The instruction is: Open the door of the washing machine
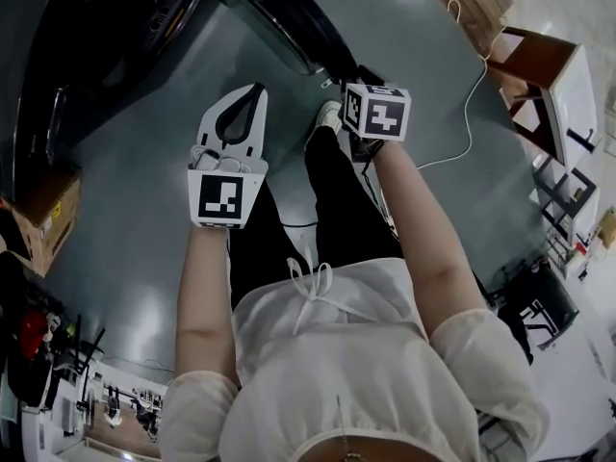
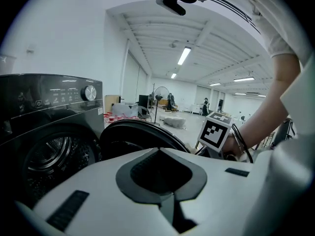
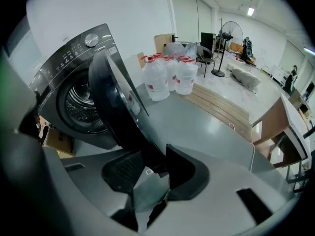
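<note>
left claw (image 2: pixel 158 154) closed, empty | right claw (image 3: pixel 155 159) clamped on door (image 3: pixel 115 102) edge | water jugs (image 3: pixel 170 75) beyond door

One washing machine (image 3: pixel 59 77) (one door (image 3: pixel 115 102)), two claws (image 1: pixel 256 92) (image 3: pixel 153 163).

A cream short-sleeved top (image 1: pixel 356 345) ties in a thin bow at the front, over black trousers (image 1: pixel 332 195) and a white shoe (image 1: pixel 330 115). The left tongs (image 1: pixel 254 91) and right tongs (image 3: pixel 155 163) are white with ribbed black pads. Each carries a cube (image 1: pixel 227 198) of black-and-white square markers. Black cables (image 2: pixel 242 142) loop at the right wrist.
</note>
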`<move>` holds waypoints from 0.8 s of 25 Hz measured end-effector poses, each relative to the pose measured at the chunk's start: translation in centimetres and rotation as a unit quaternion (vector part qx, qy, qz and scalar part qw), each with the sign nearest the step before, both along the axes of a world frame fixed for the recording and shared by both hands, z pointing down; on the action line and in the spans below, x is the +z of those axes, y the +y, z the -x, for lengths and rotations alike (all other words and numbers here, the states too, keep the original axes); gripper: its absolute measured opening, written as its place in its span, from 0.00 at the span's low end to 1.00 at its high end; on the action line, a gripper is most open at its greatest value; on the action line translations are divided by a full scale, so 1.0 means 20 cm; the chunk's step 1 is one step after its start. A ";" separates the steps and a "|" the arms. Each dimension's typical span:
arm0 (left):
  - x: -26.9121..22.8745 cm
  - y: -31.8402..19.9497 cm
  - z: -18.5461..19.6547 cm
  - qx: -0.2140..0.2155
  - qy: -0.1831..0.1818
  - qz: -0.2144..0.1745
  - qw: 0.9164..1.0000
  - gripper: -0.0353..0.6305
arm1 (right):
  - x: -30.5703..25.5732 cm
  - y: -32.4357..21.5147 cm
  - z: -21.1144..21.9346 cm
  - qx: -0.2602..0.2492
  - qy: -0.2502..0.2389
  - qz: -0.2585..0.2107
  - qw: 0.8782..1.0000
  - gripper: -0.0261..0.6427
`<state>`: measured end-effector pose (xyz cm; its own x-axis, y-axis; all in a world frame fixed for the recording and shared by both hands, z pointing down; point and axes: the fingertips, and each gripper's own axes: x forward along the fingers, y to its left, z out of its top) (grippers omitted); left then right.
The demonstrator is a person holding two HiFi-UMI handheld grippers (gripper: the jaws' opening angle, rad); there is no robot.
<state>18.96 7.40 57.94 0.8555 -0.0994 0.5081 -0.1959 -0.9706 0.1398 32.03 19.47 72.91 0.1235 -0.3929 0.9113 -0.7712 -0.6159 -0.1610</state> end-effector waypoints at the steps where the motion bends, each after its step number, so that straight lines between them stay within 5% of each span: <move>1: 0.01 0.01 -0.04 -0.002 0.000 0.000 1.000 0.09 | 0.00 0.00 -0.05 -0.006 0.003 -0.001 1.000 0.22; 20: 0.10 0.09 -0.75 -0.018 0.030 -0.015 0.999 0.09 | 0.01 -0.06 -0.77 -0.105 0.018 -0.043 0.993 0.25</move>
<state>34.02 9.12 59.92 0.8804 -0.1444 0.4517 -0.2223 -0.9671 0.1240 47.52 18.26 73.05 0.0625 -0.4901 0.8694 -0.8875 -0.4257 -0.1762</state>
